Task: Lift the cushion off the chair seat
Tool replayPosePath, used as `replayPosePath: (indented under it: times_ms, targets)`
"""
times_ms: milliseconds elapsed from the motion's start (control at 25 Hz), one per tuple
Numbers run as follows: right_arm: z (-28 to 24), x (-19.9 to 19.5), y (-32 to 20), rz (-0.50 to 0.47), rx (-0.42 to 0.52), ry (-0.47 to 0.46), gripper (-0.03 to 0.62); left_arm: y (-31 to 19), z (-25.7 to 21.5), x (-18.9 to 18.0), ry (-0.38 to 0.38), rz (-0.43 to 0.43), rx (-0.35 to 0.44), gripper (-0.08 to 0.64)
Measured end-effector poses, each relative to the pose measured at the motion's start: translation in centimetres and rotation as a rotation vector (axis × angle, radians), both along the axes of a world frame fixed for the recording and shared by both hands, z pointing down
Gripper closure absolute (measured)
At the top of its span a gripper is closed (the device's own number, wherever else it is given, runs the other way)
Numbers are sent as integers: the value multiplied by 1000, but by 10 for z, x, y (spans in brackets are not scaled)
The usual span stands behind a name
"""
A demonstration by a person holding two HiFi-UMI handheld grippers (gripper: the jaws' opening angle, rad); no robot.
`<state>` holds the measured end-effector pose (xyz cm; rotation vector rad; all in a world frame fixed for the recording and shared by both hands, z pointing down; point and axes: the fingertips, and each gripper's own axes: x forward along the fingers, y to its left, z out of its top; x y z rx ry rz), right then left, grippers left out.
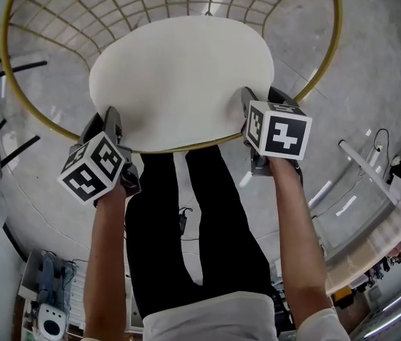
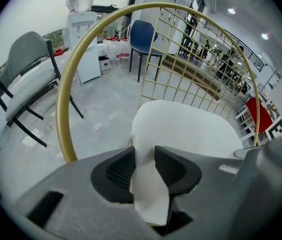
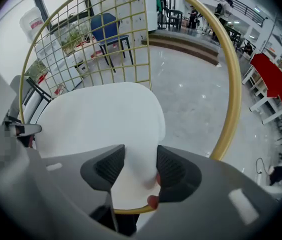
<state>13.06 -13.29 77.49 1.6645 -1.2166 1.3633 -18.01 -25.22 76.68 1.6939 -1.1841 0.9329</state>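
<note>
Now the white cushion is clamped at eight o'clock by the left gripper and at four o'clock by the right gripper; an even upward lift is called for next.

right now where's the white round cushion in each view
head view: white round cushion upper centre.
left gripper view: cushion centre right, edge between the jaws.
right gripper view: cushion centre left, edge between the jaws.
shared landmark: gold wire chair frame around it.

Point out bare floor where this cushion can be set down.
Bare floor lies right of the chair's gold rim, up to the white bar. Left, floor is open between that rim and the grey chair. Crowded: the gear at lower left.
</note>
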Motion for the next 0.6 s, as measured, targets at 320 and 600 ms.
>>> replayPosePath:
  times_ms: [320, 600]
  targets:
    - [-10, -13, 6, 5, 20, -21, 462, -2, -12, -11, 6, -17, 16, 466]
    - [-20, -15, 18, -5, 23, -39, 491, 8, -26, -5, 29, -2, 19, 482]
